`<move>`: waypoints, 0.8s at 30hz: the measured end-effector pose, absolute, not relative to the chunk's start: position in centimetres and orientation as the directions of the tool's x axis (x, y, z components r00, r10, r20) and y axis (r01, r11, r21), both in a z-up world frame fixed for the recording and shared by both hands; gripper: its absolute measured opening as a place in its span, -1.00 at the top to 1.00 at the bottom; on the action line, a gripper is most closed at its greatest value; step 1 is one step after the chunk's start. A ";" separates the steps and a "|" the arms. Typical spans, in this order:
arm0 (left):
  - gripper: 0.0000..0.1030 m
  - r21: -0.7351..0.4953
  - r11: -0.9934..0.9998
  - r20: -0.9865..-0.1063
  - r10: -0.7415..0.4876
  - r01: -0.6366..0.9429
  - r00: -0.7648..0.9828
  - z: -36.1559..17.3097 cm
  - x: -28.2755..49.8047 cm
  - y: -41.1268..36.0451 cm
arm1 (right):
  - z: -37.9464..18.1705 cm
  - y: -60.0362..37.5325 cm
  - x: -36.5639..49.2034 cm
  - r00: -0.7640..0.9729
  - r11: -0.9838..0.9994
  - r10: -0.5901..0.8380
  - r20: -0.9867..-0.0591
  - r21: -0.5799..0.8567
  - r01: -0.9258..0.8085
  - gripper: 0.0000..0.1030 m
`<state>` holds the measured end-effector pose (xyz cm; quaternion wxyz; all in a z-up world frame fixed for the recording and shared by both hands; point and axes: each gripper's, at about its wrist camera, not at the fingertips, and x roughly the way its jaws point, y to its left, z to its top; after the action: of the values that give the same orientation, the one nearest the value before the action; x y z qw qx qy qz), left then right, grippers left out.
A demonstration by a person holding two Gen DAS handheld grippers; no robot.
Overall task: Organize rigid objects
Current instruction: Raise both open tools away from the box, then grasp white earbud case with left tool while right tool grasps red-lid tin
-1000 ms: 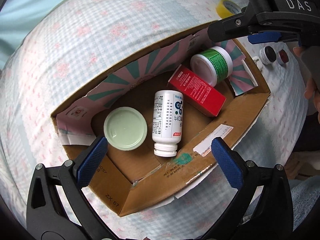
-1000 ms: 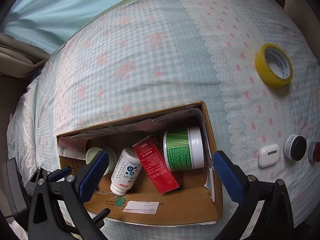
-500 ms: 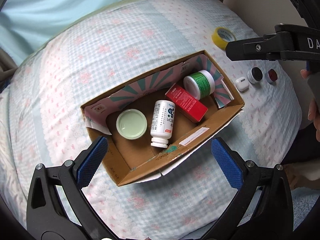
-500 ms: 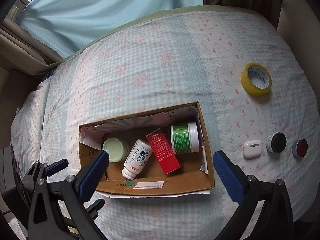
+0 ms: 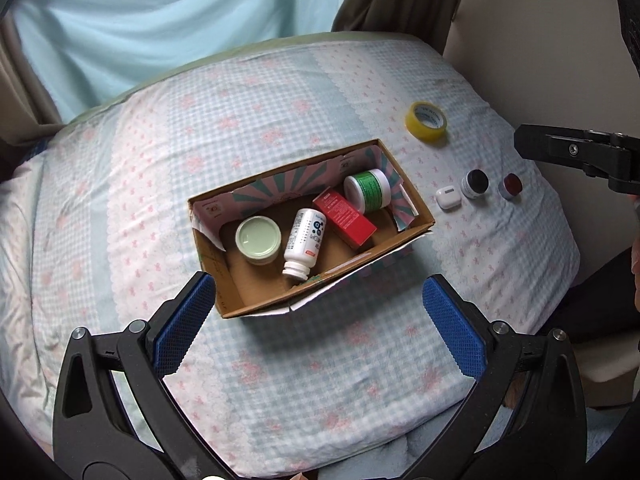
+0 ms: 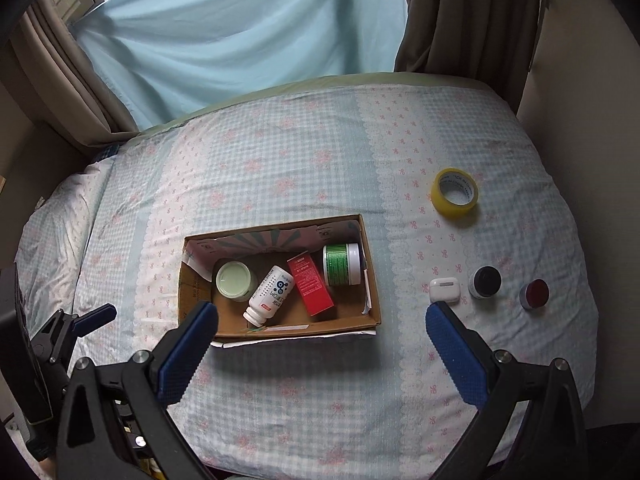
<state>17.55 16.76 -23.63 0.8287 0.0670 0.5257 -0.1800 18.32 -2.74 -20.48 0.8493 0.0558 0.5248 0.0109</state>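
Left wrist view, left gripper (image 5: 320, 322): jaws spread wide, nothing between them, above the bed (image 5: 280, 360) on near side of the box.
Right wrist view, right gripper (image 6: 322, 344): jaws also released and empty, held above the bed; near wall of the box shows between the blue pads (image 6: 456, 356).
Cardboard box (image 6: 304, 330): open top, lies on the checked bed cover, approx. in the middle.
Inside box, left to right: pale green jar (image 6: 235, 280) standing upright; white bottle (image 6: 270, 295) lying on its side, cap toward near wall; red carton (image 6: 311, 289) lying flat, just beside the bottle; green-label jar (image 6: 341, 265) on its side at the right end.
Outside box, on the right: white earbud case (image 6: 444, 289), black-lid jar (image 6: 485, 282), red-lid jar (image 6: 534, 294) in one row, apart from each other.
Yellow tape roll (image 6: 455, 196): further back on the cover, well apart from the row.
Background: light blue curtain (image 6: 240, 32) behind the bed.
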 end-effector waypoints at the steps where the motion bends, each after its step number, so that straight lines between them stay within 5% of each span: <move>1: -1.00 -0.079 0.927 -0.893 -0.229 0.366 0.388 -23.3 17.2 16.4 | -20.1 -3.3 17.5 0.457 0.994 0.067 -0.887 0.099 0.046 -1.00; 15: -1.00 -0.052 0.971 -0.840 -0.170 0.235 0.516 -20.2 12.7 6.1 | -19.4 -17.5 10.1 0.493 0.987 -0.062 -0.868 0.020 0.159 -1.00; 24: -1.00 -0.085 0.988 -0.840 -0.141 0.129 0.525 -23.4 10.9 -5.2 | -23.9 -27.2 8.7 0.487 0.996 -0.070 -0.871 -0.031 0.089 -1.00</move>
<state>10.88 -5.25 -23.44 0.8731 -0.0062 0.4814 -0.0772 8.66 -27.15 -23.90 0.8622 0.0091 0.5044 -0.0461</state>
